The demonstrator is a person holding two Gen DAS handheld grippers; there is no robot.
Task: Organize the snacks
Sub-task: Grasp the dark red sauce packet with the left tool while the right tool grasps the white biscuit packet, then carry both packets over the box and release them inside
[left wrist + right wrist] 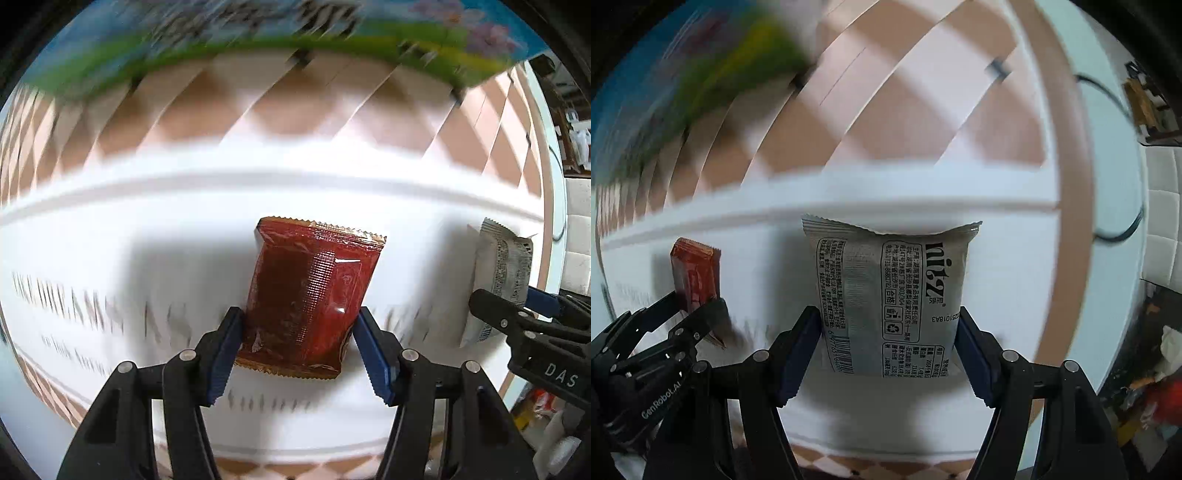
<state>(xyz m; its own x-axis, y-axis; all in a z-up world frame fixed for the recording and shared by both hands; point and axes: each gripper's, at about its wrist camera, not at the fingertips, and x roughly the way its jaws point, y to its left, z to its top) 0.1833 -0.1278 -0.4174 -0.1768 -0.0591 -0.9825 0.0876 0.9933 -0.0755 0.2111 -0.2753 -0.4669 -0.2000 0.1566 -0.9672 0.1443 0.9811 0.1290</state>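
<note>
My left gripper (297,332) is shut on a dark red snack packet (314,291), held upright above a white box (110,236) with blurred dark lettering. My right gripper (888,332) is shut on a grey snack packet (886,295) with black print and a barcode, held over the same white box (1015,277). The grey packet (506,266) and right gripper (524,317) show at the right of the left wrist view. The red packet (694,273) and left gripper (698,317) show at the left of the right wrist view.
The box sits on a pink-and-white checked cloth (295,114) on a round table. A blue and green package (258,33) lies blurred at the far side. A black cable (1123,232) runs off the table's right edge. Clutter (1156,387) lies on the floor at the right.
</note>
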